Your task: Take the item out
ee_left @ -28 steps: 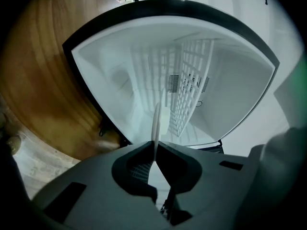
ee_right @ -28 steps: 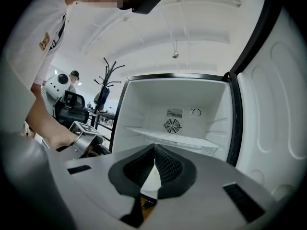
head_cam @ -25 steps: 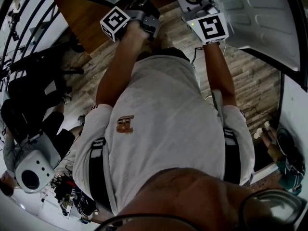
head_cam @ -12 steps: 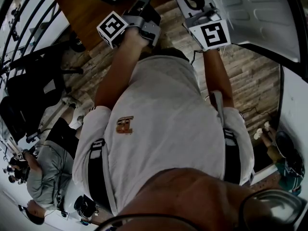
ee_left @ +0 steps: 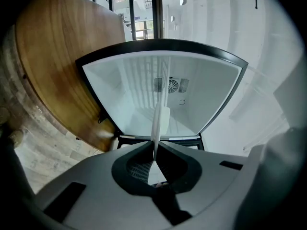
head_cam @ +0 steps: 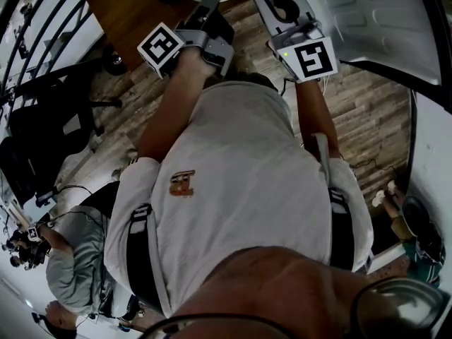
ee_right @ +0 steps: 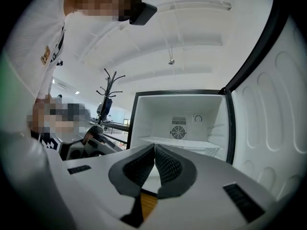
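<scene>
Grip check: we see the left hand-held gripper (ee_left: 154,150) clamped narrow on a thin white item (ee_left: 160,121). The item is edge-on to that camera, sticking up from the pads and held out in front of the open fridge (ee_left: 124,90), outside its compartment. On the right hand-held gripper (ee_right: 154,147) we read jaws pressed together and empty, aimed at the same compartment, with the fridge door (ee_right: 273,109) swung out to the right. We also make out a round wooden tabletop (ee_left: 53,56) left of the fridge in the left gripper view.
</scene>
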The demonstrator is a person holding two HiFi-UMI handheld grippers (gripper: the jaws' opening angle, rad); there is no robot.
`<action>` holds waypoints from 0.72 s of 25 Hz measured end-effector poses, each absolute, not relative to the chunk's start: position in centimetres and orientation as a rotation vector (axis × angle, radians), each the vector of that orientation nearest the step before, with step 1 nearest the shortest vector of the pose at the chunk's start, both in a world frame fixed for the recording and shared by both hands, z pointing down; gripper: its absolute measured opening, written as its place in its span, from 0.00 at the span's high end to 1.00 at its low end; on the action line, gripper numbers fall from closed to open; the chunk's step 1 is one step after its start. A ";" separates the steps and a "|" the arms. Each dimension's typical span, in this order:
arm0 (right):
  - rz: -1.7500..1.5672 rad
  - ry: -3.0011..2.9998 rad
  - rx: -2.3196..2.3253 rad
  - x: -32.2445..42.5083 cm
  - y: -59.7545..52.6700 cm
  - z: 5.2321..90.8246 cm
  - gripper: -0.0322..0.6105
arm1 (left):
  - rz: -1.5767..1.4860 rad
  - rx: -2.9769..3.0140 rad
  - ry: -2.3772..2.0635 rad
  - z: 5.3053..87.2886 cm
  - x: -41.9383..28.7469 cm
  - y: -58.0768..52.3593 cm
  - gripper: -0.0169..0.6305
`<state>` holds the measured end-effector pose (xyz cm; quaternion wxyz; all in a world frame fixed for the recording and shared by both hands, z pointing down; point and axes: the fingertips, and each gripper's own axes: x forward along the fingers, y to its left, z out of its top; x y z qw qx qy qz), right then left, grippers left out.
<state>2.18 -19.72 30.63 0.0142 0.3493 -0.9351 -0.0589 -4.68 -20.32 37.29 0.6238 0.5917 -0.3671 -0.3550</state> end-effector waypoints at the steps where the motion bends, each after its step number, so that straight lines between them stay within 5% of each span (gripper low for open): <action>1: -0.180 -2.921 1.087 2.1 -19.7 30.6 0.90 | -0.815 1.360 -0.842 37.3 -4.7 -20.3 0.93; 18: -0.168 -2.966 1.088 1.6 -18.8 30.5 0.90 | -0.804 1.360 -0.807 36.9 -4.3 -20.4 0.93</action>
